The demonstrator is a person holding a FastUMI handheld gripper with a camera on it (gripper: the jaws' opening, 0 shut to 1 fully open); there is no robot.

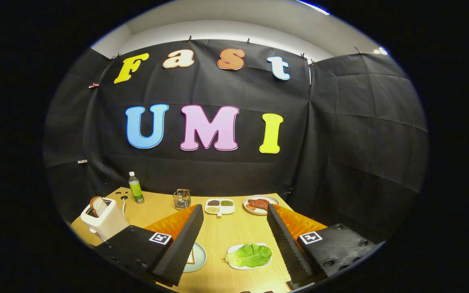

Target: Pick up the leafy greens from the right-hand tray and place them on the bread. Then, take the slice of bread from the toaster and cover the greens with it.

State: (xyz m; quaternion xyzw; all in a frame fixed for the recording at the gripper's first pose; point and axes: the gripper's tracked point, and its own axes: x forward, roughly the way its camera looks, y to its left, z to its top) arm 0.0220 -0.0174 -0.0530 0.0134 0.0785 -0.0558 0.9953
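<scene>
In the gripper view, the two black ribbed foam fingers (234, 240) stand spread wide apart with nothing between their pads, raised above the light wooden worktop (222, 232). Between the fingers, near the worktop's front edge, the crinkled green lettuce leaf (249, 255) lies on a small white tray (243, 266), closer to the right finger. Just beside the left finger, partly hidden behind it, a pale round plate (197, 257) carries a slice of bread (190, 257), of which only an edge is visible. At the worktop's left edge stands a white toaster (105, 220) with a browned bread slice (99, 206) sticking up from its slot. Toward the back edge are a green-labelled plastic bottle (135, 187), a small glass cup (182, 199), a white divided dish of beans (220, 206) and a white plate of red meat slices (261, 204).
</scene>
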